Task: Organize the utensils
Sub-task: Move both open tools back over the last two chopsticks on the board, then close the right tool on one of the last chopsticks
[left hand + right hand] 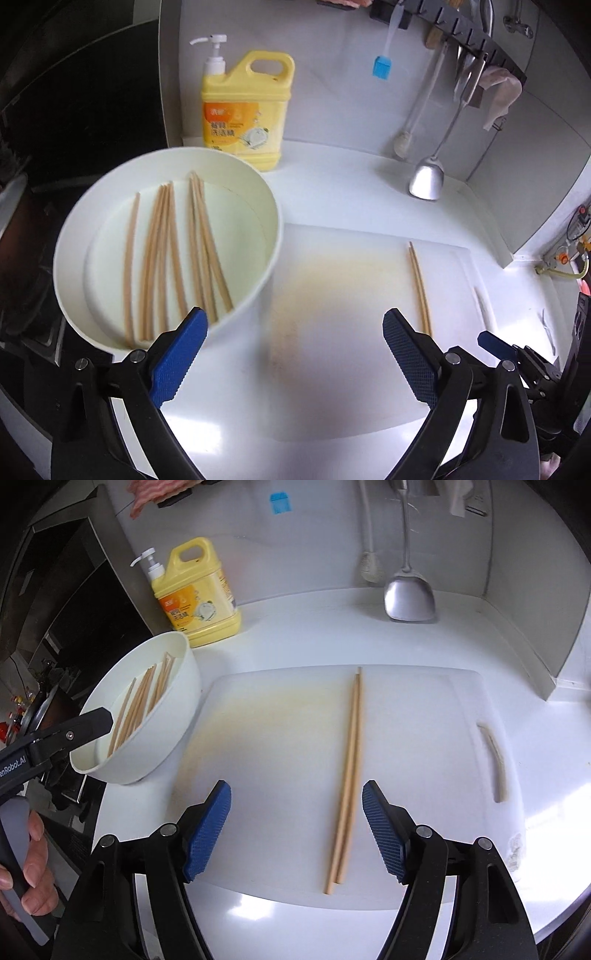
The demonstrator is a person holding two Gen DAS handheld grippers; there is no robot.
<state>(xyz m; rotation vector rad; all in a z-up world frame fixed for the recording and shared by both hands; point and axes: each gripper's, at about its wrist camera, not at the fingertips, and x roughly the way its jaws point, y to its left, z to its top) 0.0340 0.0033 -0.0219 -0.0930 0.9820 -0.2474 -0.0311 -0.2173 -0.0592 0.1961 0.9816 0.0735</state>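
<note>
A white bowl (258, 221) holding several wooden chopsticks (162, 258) stands at the left of a white cutting board (332, 295). One pair of chopsticks (419, 288) lies side by side on the board's right part. My left gripper (295, 317) hovers open and empty, its left finger over the bowl's near rim. In the right wrist view my right gripper (295, 788) is open above the board (277, 738). The pair of chopsticks (349, 760) lies between its fingers, close to the right pad, untouched. The bowl (173, 716) sits at the left there.
A yellow detergent bottle (243, 110) stands behind the bowl against the wall. A metal spatula (426, 181) and a blue brush (382, 66) hang from a wall rail. A dark stove area lies to the left. A hand (33, 849) holds the left gripper's handle.
</note>
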